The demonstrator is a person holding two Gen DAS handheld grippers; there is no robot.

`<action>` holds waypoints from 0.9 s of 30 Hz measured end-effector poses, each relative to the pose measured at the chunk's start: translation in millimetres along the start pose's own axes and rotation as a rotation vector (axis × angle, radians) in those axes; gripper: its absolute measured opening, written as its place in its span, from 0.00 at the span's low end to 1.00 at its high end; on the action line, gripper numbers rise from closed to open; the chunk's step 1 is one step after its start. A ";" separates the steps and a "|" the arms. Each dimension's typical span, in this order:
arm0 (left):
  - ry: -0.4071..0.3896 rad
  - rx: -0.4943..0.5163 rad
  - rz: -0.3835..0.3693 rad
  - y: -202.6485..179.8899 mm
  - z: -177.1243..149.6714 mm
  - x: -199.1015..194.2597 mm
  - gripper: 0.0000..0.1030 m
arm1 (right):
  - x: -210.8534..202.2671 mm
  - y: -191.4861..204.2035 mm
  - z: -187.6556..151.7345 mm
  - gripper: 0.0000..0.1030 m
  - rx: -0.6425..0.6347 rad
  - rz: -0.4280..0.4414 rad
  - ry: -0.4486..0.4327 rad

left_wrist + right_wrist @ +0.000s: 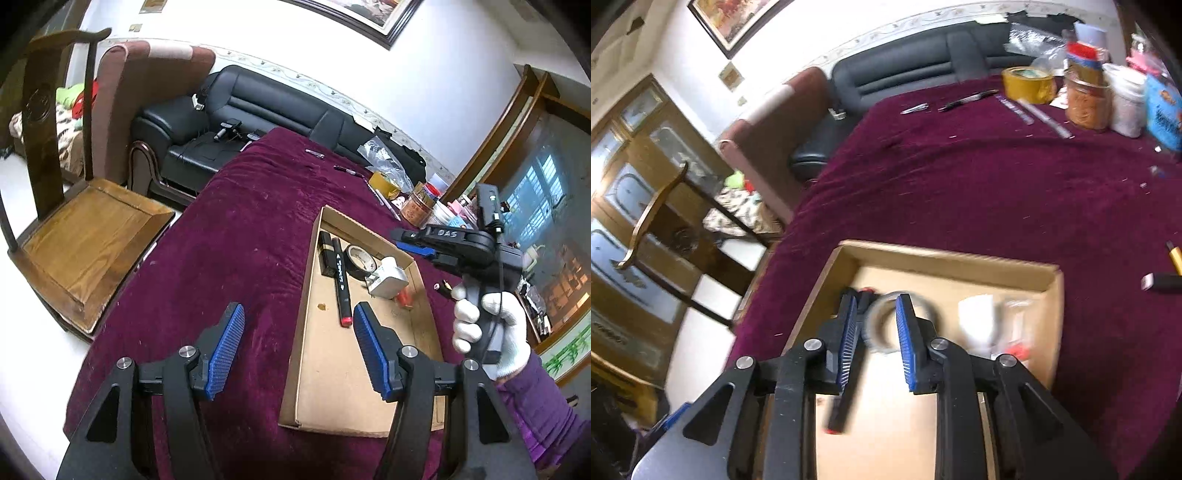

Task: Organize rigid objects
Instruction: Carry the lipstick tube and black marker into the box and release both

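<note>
Left wrist view: the left gripper [297, 345] is spread wide and empty, hovering over the near left wall of the box [295, 373]. The marker [341, 282] lies inside, long axis running away from the fingers. The right gripper [413, 242] hangs above the box's far right corner; its jaw gap is unclear here. A small dark item [443, 287] lies on the cloth [229, 236] outside the box, nearer the right hand [487, 321].

Right wrist view: the right gripper [877, 325] is partly open with nothing clamped, over the tape roll [882, 326] in the box [945, 254]. Loose items [1161, 281] lie off to its right.
</note>
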State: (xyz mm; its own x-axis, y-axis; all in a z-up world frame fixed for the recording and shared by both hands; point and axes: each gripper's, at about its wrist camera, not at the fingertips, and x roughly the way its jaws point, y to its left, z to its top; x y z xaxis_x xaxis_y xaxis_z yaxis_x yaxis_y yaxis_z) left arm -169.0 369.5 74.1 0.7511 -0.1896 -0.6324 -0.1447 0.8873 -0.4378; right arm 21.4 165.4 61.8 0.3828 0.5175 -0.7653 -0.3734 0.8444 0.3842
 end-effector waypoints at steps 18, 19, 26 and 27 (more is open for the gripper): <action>0.000 0.008 -0.007 -23.7 -10.8 -7.7 0.54 | -32.8 -2.6 -81.0 0.22 -0.064 0.314 0.273; 0.001 0.011 -0.010 -25.6 -12.4 -8.1 0.54 | -34.8 1.8 -87.1 0.22 -0.092 0.332 0.297; 0.014 0.005 -0.010 -29.1 -16.7 -9.1 0.54 | -24.5 28.0 -122.8 0.22 -0.224 0.392 0.441; 0.015 0.003 -0.011 -30.5 -16.8 -9.1 0.54 | -19.4 28.1 -119.0 0.22 -0.230 0.354 0.426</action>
State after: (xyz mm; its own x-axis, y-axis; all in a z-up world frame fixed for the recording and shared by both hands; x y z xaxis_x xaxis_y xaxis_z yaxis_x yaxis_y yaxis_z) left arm -182.3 337.1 82.5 0.7430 -0.2059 -0.6369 -0.1341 0.8865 -0.4430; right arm -97.0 162.7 26.0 -0.1530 0.6209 -0.7688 -0.6078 0.5543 0.5686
